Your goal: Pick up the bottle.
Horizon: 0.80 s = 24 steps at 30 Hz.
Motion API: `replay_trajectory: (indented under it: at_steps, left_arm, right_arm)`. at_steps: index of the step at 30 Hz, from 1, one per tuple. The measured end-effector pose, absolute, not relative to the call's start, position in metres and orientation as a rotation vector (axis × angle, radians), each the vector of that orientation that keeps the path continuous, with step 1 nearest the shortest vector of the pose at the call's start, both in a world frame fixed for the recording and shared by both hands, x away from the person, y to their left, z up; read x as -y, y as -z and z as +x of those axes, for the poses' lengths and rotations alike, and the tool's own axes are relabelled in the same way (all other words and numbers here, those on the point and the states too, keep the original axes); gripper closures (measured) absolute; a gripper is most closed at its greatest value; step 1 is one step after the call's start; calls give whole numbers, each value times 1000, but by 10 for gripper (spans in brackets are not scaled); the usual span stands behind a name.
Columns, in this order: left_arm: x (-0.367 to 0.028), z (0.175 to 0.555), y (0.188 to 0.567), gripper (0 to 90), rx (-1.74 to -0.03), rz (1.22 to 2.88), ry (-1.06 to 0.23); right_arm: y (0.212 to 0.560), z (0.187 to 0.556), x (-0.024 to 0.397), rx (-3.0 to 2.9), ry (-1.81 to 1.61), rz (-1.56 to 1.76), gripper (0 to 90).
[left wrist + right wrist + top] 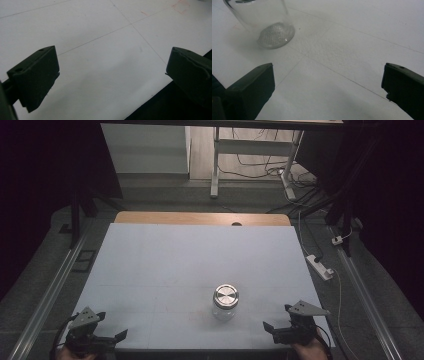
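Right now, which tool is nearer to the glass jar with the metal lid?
Right. The right tool sits just right of the glass jar, jaws open. The left tool is far off at the table's near left corner, also open.

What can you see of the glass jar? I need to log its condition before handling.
The glass jar is clear and looks empty, with a shiny ribbed metal lid on top and a textured base. It stands upright on the white table, toward the near right. Nothing touches it but the table.

No readable text, label, brand, number or sign shows on anything in these views.
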<state>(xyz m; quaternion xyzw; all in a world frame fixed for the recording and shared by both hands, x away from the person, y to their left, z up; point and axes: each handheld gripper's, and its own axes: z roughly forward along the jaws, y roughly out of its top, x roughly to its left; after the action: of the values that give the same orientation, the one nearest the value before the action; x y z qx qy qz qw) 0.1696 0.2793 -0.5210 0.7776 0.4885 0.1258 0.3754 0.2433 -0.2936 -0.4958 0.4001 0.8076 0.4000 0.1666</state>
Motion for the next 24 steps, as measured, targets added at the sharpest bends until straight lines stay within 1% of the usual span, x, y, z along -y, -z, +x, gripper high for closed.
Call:
replay_trajectory:
  at_steps: [24]
  left_arm:
    - [-277,172,522,0,-1264,2013,-311]
  right_arm:
    - [496,245,292,-2323,-1132,1126,0]
